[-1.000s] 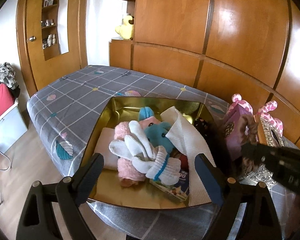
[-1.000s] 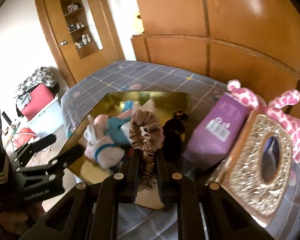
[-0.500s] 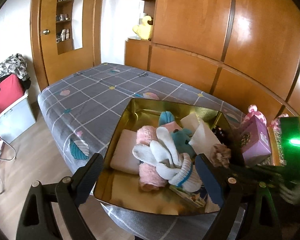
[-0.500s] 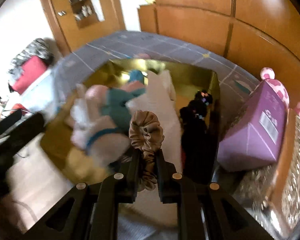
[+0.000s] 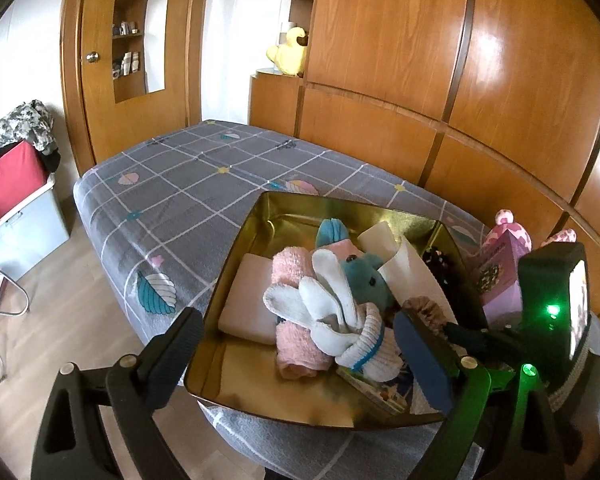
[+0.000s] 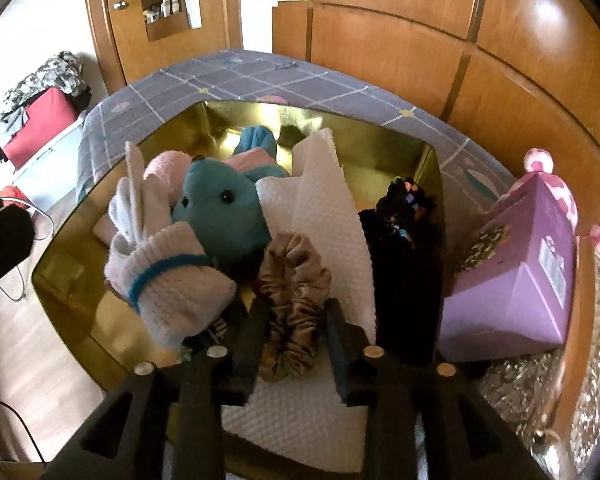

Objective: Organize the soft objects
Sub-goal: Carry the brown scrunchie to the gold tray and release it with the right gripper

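Resting on white paper towel (image 6: 328, 216), brown scrunchie (image 6: 294, 304); purple box (image 6: 512, 280) label unreadable.

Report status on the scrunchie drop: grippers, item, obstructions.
Right gripper open, brown scrunchie loose between its fingers, on the white paper towel inside the gold tin. Left gripper open, empty. Nothing blocking.

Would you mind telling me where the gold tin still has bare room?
In the gold tin, bare floor lies along the near edge before the pink towel, and at the far-left corner. The centre and right, around the teal plush and paper towel, are crowded.
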`<action>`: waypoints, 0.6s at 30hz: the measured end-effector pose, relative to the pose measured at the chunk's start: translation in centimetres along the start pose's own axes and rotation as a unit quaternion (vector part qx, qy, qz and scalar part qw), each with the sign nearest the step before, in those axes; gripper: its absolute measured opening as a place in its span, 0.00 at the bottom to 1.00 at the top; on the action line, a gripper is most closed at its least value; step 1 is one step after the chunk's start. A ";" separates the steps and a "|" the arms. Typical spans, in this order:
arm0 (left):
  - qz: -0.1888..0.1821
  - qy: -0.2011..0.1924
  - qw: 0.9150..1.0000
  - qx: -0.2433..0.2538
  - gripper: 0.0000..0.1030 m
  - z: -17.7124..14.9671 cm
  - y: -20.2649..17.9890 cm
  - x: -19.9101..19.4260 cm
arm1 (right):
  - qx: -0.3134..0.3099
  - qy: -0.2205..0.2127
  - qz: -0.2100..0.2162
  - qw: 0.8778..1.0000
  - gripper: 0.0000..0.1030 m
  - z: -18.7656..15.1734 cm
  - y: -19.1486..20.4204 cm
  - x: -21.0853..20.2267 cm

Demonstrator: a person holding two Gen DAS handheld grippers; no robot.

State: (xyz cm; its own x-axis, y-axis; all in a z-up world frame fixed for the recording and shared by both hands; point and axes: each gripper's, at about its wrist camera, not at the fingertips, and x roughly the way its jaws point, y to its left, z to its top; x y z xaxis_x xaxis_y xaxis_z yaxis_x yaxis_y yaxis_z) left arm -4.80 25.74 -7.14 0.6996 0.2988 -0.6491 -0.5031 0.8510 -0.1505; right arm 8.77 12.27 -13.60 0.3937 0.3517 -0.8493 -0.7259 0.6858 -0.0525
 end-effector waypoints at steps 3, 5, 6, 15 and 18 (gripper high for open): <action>0.000 -0.002 1.000 0.002 0.94 0.0 -0.2 -0.2 | 0.006 -0.017 -0.005 1.000 0.38 -0.4 -0.1 -1.1; -0.002 -0.004 1.000 0.005 0.94 0.0 -0.4 -0.4 | 0.011 -0.027 -0.010 1.000 0.41 -0.8 -0.2 -1.9; -0.002 -0.005 1.000 0.005 0.94 0.0 -0.5 -0.5 | 0.014 -0.032 -0.011 0.999 0.42 -0.9 -0.4 -2.3; -0.008 -0.010 1.000 0.017 0.95 -0.4 -1.5 -1.3 | 0.040 -0.049 -0.026 0.998 0.42 -1.7 -1.6 -3.9; -0.009 -0.010 1.000 0.020 0.95 -0.5 -1.8 -1.5 | 0.035 -0.059 -0.040 0.997 0.42 -1.9 -1.5 -4.5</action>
State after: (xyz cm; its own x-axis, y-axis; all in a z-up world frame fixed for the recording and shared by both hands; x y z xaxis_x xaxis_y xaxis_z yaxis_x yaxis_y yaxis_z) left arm -5.19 23.52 -6.30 0.7184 0.2914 -0.6316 -0.4703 0.8726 -0.1322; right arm 6.99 8.48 -10.73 0.5150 0.3630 -0.7765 -0.6500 0.7560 -0.0777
